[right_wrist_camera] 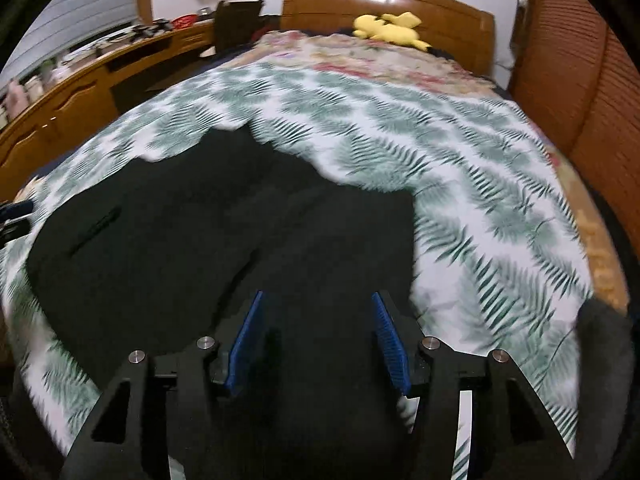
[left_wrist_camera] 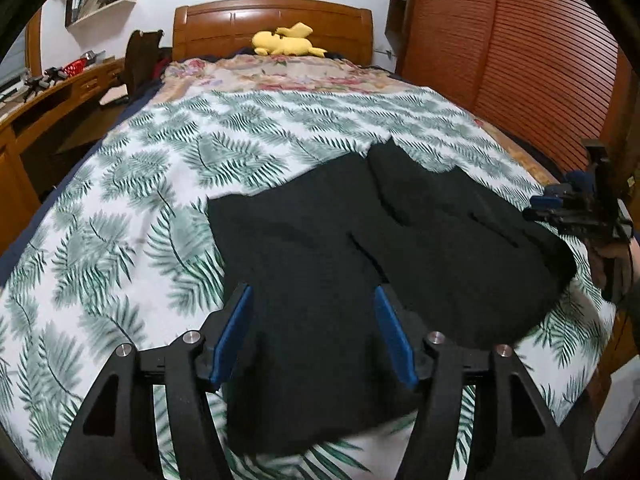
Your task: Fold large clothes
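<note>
On the bed (left_wrist_camera: 168, 168), seen from your left wrist, the black garment (left_wrist_camera: 360, 248) lies spread over the leaf-print sheet. Your left hand-held gripper (left_wrist_camera: 313, 334) hovers over its near edge, blue pads apart and gripping nothing. Your right hand-held gripper (left_wrist_camera: 568, 212) sits at the garment's right side; whether it is apart or together, you cannot tell here.

From your right wrist, the right hand-held gripper (right_wrist_camera: 317, 338) shows its pads apart above the garment (right_wrist_camera: 180, 232). A yellow toy (right_wrist_camera: 390, 28) lies by the headboard (right_wrist_camera: 384, 0).
</note>
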Demonstrator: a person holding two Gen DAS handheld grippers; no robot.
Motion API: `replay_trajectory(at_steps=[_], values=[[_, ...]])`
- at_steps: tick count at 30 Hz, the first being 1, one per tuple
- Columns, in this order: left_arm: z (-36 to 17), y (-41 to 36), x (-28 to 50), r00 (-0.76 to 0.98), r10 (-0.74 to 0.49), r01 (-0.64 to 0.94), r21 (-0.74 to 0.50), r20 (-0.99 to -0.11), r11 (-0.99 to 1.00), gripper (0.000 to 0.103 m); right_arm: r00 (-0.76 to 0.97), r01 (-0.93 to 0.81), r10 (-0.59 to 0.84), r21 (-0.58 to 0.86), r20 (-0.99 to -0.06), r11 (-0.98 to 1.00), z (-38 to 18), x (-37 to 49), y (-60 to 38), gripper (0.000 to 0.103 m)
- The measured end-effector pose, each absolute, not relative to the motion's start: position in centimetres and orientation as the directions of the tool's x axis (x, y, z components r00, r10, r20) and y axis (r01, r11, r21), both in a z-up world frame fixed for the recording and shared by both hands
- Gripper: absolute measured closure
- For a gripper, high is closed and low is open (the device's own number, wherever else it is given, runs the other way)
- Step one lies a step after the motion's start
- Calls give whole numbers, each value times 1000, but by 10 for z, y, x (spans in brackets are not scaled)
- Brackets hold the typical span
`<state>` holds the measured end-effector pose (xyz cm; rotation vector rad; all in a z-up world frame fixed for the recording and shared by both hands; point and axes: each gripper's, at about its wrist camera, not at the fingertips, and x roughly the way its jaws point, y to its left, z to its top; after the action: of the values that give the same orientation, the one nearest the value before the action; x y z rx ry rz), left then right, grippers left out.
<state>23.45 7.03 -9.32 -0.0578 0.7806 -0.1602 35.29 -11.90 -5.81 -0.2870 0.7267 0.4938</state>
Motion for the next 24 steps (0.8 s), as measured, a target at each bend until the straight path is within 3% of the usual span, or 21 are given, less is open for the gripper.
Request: replay_trajectory(at_steps=[4, 8, 11, 18, 24], values=[[-103, 58, 220, 689, -162, 138, -92, -707, 986, 40, 594, -578, 400, -24, -698, 816, -70, 323, -122, 46], [-108, 52, 209, 679, -173, 152, -94, -713, 984, 40, 591, -549, 316, -83, -742, 831, -101, 315, -139, 46], [-108, 50, 203, 681, -168, 145, -94, -713, 985, 40, 559, -568, 335, -56, -759, 821, -121, 318, -142, 46], [-100, 51, 190, 696, -151, 131, -83, -702, 988, 40, 628, -518, 274, -129, -729, 845, -93, 298, -135, 46], [-93, 50, 179, 709, -146, 134, -71, -690, 988, 40, 630, -588, 381, -95, -677, 803, -66, 256, -103, 46]])
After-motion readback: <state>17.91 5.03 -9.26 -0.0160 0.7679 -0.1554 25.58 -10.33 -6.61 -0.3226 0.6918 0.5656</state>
